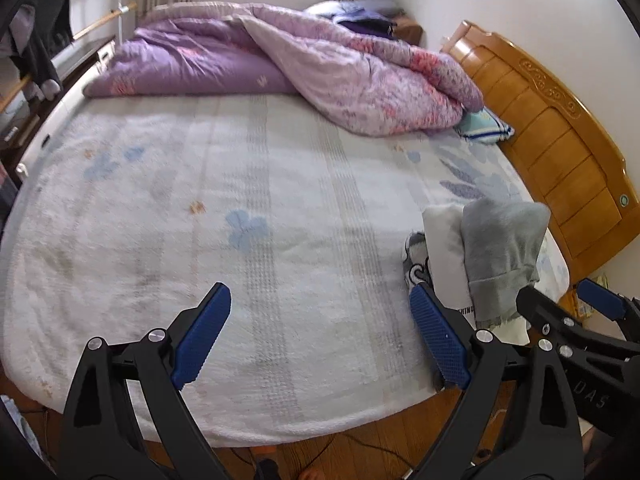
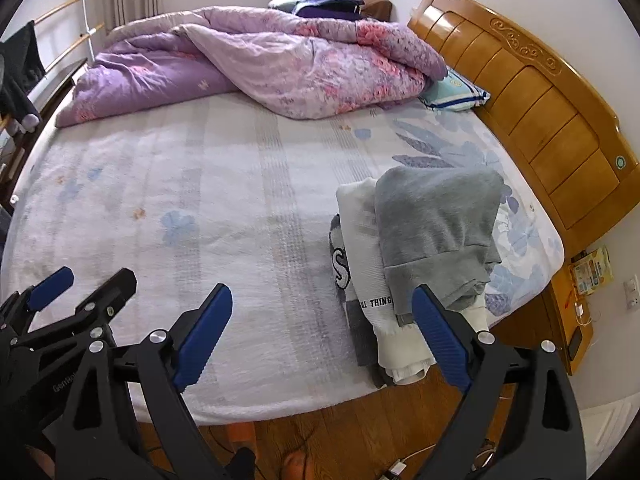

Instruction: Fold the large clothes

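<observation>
Three folded garments sit stacked at the bed's near right corner: a grey top (image 2: 436,220) uppermost, a white one (image 2: 368,264) under it with only "THING" of its lettering readable, and a dark piece (image 2: 340,256) at the bottom, mostly hidden, showing part of a letter. The stack's near end reaches the mattress edge (image 2: 320,408), and the right claw (image 2: 332,336) hangs just before it, jaws spread wide and empty, its right finger (image 2: 440,336) covering part of the grey hem. The left claw (image 1: 320,340) is beside it, equally wide and empty, over bare sheet (image 1: 200,220). The middle and left of the bed lie open; a purple quilt (image 2: 248,68) is bunched along the far side, half covering a pillow (image 2: 456,92) by the headboard (image 2: 540,100). Cables on the floor (image 2: 340,440) are cut off below.
</observation>
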### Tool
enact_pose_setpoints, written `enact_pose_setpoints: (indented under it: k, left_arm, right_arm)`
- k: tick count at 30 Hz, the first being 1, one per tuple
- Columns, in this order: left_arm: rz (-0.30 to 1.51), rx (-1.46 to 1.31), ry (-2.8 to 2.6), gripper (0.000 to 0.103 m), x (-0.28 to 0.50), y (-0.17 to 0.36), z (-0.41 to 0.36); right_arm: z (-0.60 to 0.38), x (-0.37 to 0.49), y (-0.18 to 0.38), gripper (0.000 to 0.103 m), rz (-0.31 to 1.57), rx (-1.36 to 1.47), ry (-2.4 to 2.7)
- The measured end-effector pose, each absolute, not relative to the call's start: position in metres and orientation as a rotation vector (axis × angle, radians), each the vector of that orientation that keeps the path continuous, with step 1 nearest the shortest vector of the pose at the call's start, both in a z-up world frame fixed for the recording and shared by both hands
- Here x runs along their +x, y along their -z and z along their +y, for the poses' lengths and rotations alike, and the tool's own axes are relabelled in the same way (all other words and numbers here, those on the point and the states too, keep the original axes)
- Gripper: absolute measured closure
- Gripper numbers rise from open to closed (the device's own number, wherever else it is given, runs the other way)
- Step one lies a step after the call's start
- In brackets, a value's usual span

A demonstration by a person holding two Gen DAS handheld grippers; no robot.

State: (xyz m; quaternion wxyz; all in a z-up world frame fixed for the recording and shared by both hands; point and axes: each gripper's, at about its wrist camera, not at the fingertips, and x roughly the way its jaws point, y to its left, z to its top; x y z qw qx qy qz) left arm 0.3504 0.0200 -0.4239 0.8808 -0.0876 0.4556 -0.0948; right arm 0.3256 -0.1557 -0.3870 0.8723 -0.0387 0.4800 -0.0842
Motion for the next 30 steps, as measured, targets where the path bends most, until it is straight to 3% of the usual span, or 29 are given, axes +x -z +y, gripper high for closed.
enact_pose_setpoints:
  k: [30]
  left_arm:
    - [0.554, -0.117, -0.102, 0.011, 0.013, 0.198, 0.024]
  right_arm:
    - [-0.149, 0.046, 0.195, 0.014, 0.685, -0.093, -0.154]
